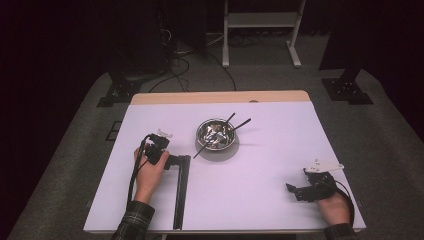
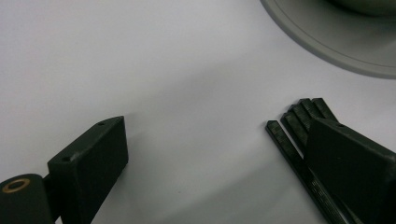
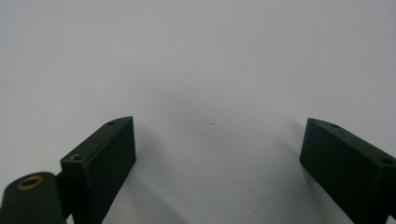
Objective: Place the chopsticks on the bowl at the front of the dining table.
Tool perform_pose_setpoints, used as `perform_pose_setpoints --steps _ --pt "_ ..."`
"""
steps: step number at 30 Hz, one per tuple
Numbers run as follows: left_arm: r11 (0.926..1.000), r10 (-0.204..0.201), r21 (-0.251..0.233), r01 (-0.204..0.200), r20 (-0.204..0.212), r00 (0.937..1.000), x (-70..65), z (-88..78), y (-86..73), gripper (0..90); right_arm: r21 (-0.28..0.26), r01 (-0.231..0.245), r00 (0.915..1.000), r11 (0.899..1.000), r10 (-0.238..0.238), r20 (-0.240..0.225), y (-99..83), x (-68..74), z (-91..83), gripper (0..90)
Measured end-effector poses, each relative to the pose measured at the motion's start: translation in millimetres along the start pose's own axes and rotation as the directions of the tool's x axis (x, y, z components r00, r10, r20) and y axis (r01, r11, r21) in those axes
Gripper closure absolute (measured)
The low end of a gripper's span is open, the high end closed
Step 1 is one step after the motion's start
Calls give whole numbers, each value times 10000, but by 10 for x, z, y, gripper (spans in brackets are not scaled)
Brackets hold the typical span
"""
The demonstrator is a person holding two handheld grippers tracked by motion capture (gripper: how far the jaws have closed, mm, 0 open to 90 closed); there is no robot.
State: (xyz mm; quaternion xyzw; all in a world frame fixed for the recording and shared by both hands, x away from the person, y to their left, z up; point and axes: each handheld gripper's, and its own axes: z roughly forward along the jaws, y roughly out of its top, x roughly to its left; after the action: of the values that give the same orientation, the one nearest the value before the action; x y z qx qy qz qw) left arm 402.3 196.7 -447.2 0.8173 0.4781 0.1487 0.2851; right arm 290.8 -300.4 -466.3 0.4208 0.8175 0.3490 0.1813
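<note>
Left gripper (image 1: 170, 159) sits at about 8 o'clock on the table, held in the left hand (image 1: 150, 167), forearm in a plaid sleeve (image 1: 134, 222) coming up from 7 o'clock. Jaws wide apart, low over the surface, pointing toward 3 o'clock. Right gripper (image 1: 292, 190) at 4 o'clock, right hand (image 1: 334, 206) behind it, jaws wide apart, nothing between, pointing toward 9 o'clock.

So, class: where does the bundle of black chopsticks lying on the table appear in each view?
High view: black chopsticks lie left of centre, running toward the near edge.
Left gripper view: their tips show lower right, beside the right-hand jaw.
Right gripper view: white table between its open jaws.
Shared landmark: the grey plate, top right in the left gripper view.
</note>
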Motion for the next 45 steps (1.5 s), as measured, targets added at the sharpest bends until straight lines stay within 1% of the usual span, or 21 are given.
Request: perform_pose_setpoints --steps 6,8,10,18,21,25,32,45 --pt "10000 17 80 -16 -151 9999 24 -12 -12 52 0 -4 10000 10000 4 -1 0 0 0 91" --pt "9999 0 112 3 -263 9997 28 -14 -15 52 0 -2 10000 10000 2 -2 0 0 0 91" --pt "9999 -32 104 34 -263 9996 27 -15 -17 52 1 -2 10000 10000 2 -1 0 0 0 91" --pt "10000 32 24 -31 -302 9995 -41 -44 -75 52 1 -1 10000 10000 1 -1 0 0 0 91" --pt "9998 205 72 -202 -430 9989 -79 -65 -115 52 1 2 10000 10000 -2 3 0 0 0 91" --pt "9998 204 52 -201 -486 9986 -106 -81 -142 52 0 0 10000 10000 0 -2 0 0 0 91" --pt "9996 260 -86 -264 -432 9987 -153 -136 -235 52 -3 -13 10000 10000 13 -2 0 1 0 91" --pt "9991 378 -178 -384 -300 9988 -251 -272 -433 52 0 -12 10000 10000 12 4 0 1 0 91"
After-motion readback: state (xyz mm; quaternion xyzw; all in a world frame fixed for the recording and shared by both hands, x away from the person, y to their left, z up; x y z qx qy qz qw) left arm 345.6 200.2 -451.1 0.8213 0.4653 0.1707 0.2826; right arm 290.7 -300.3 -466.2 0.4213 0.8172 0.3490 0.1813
